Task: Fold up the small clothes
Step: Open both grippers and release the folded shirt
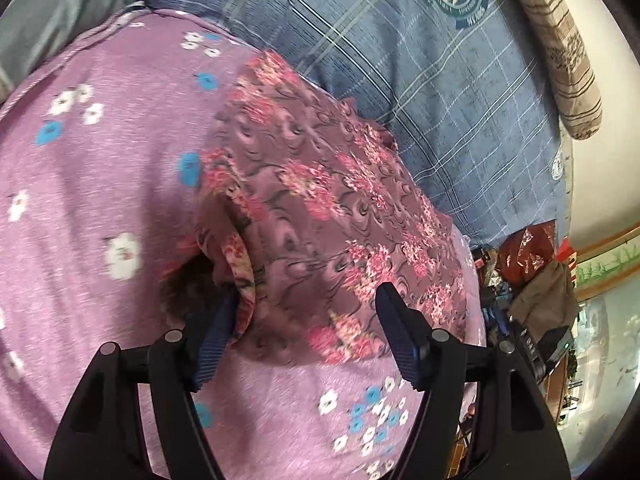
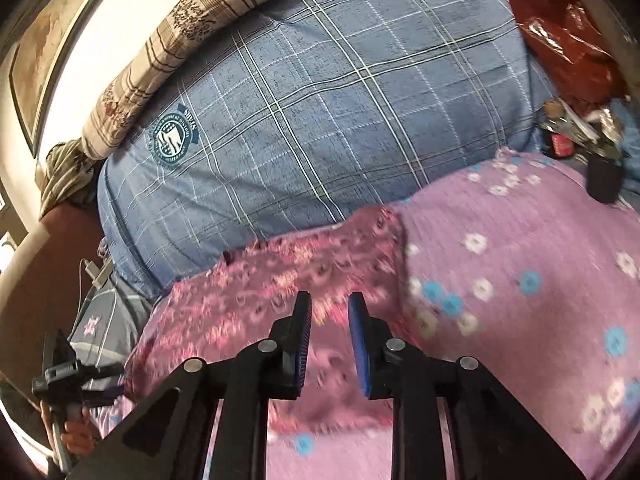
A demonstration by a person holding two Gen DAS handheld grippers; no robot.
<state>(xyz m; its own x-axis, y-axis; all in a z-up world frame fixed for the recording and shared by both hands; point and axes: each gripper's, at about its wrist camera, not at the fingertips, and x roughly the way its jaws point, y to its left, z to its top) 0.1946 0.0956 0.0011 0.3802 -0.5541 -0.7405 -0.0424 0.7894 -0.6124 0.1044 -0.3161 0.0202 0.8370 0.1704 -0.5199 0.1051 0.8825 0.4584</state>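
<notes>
My left gripper [image 1: 308, 312] spreads wide around the mauve rose-print garment's [image 1: 320, 216] near edge; my right gripper [image 2: 329, 312], half-parted, holds nothing.

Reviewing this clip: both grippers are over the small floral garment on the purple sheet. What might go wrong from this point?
1. The left gripper is open, with a rolled hem of the floral garment bunched against one finger; closing may pinch several layers, or the purple sheet too.
2. The right gripper is open and holds nothing, so pulling from the left side alone may skew the fold.
3. Motion blur in the right wrist view makes the edges hard to judge.
</notes>
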